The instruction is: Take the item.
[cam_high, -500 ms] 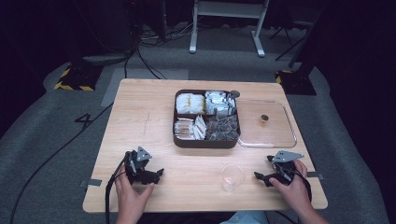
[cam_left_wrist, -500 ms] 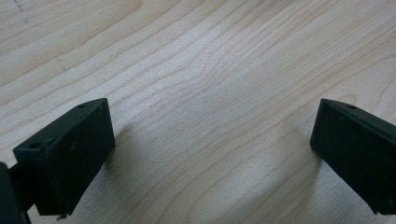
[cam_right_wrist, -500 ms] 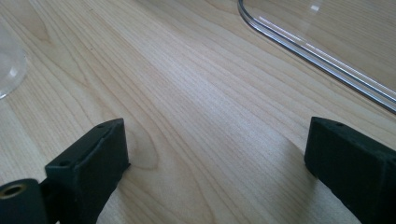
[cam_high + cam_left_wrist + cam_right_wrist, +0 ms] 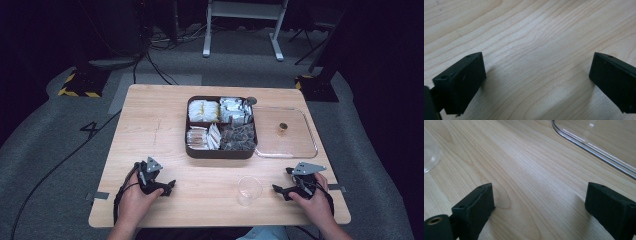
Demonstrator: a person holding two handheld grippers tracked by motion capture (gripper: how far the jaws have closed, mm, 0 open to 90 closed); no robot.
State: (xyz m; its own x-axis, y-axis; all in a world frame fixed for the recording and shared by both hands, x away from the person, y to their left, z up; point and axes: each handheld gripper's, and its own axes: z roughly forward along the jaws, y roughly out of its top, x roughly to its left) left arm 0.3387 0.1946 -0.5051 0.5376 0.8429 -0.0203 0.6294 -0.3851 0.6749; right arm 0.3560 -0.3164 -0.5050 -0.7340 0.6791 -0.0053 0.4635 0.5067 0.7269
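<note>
In the high view, the left gripper and right gripper rest on the counter, the clear cup between them, nearer the right. Both gripper views show jaws wide and empty (approach the cup level, gripping gently).

Left hand-held gripper and right hand-held gripper seemingly rest low, jaws spread wide.

we see a pale, fine-grained wooden table, a dark brown tray, a clear cup and black grippers.
</note>
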